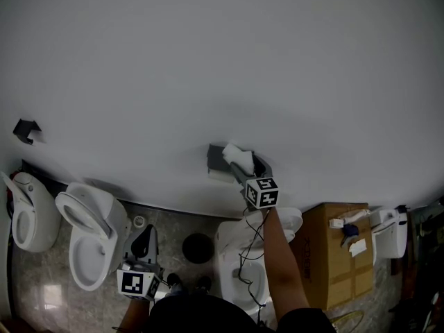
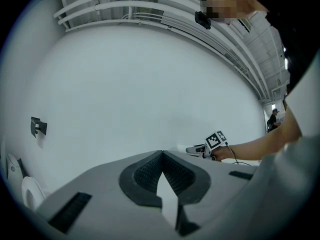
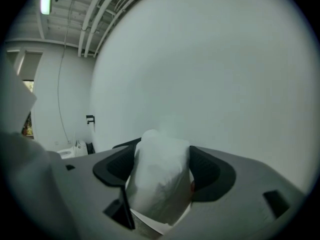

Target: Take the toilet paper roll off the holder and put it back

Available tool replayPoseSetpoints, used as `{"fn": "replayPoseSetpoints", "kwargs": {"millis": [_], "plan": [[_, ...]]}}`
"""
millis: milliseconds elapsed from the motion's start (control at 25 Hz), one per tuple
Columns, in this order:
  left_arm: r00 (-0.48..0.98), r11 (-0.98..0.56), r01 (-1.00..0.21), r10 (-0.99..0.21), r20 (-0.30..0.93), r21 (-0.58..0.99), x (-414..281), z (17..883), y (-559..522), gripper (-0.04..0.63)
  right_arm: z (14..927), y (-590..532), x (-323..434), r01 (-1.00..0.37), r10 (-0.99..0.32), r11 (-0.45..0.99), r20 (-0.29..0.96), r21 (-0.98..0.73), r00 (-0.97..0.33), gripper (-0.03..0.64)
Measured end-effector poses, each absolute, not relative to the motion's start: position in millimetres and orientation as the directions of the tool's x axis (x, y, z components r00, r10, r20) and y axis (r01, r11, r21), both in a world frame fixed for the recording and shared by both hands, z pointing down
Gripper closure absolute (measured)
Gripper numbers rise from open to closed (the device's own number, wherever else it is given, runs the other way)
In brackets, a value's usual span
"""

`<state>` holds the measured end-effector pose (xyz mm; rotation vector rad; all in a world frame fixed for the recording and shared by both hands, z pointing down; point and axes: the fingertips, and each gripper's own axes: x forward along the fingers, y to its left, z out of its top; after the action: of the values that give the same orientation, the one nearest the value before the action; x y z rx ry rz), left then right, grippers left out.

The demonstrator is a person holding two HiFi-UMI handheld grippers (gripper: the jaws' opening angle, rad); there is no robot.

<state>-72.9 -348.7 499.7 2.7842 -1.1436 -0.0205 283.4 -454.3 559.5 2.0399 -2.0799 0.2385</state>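
Head view: a person's R gripper (image 1: 238,159) reaches up to the white wall (image 1: 208,61). Its jaws are clamped on the roll (image 1: 236,155), a pad pressed to each side w/ no gap showing in the R gripper view. The roll, white and a bit squashed, sits at the dark holder (image 1: 214,157) fixed to the wall and touches its R edge. Can't tell whether it's on the holder's bar or just held beside it. The gripper's marker cube (image 1: 261,192) faces the camera just below. The bare forearm (image 1: 283,262) runs down from there w/ a thin cable alongside.

L gripper (image 2: 162,155) is low at the person's L side, well apart from the roll and aimed level at the wall. Its jaws are together at the tips, nothing between them. Its view catches the R gripper off to the R, plus ceiling pipes (image 2: 150,4) overhead.

On the floor along the wall stand an L toilet (image 1: 31,220) and a mid toilet (image 1: 89,234). An R toilet (image 1: 239,255) sits directly under the raised arm. A black round object (image 1: 198,248) lies between the mid and R toilets. A cardboard box (image 1: 326,255) stands just R of the R toilet, w/ small white items on top. A 2nd holder (image 1: 26,130) is on the wall far L.
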Motion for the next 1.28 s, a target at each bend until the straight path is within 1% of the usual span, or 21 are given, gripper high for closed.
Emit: {"fn": "replayPoseSetpoints", "kwargs": {"millis": [160,400,520,600,720,880,1280], "plan": [[0.709,-0.705,-0.702,-0.705,0.012,0.103,-76.3,504.5,-351.9,0.592,562.5,-455.7,283.7,-0.997,-0.959,0.021,0.285,0.078,0.002,0.287],[0.712,-0.705,-0.700,-0.701,0.040,0.117,-73.0,501.7,-350.6,0.592,564.1,-455.0,284.6,-0.993,-0.958,0.021,0.287,0.115,0.013,0.341],[0.708,-0.704,-0.705,-0.706,0.017,0.090,-78.1,507.8,-353.1,0.592,564.4,-453.8,284.0,-0.992,-0.958,0.022,0.287,0.123,0.015,0.347],[0.707,-0.701,-0.705,-0.706,0.031,0.106,-77.4,504.1,-353.4,0.592,564.5,-453.7,283.0,-0.991,-0.958,0.023,0.287,0.132,0.016,0.350],[0.705,-0.701,-0.707,-0.709,0.014,0.094,-78.9,505.6,-355.2,0.592,564.1,-452.7,284.1,-0.991,-0.959,0.015,0.282,0.132,0.023,0.354],[0.708,-0.700,-0.704,-0.706,0.037,0.115,-75.1,500.0,-353.6,0.592,562.3,-451.8,286.3,-0.993,-0.963,0.005,0.268,0.116,0.026,0.357],[0.707,-0.700,-0.705,-0.707,0.029,0.114,-79.2,500.5,-354.2,0.592,552.7,-446.5,284.5,-0.995,-0.970,-0.003,0.243,0.100,0.027,0.357]]}}
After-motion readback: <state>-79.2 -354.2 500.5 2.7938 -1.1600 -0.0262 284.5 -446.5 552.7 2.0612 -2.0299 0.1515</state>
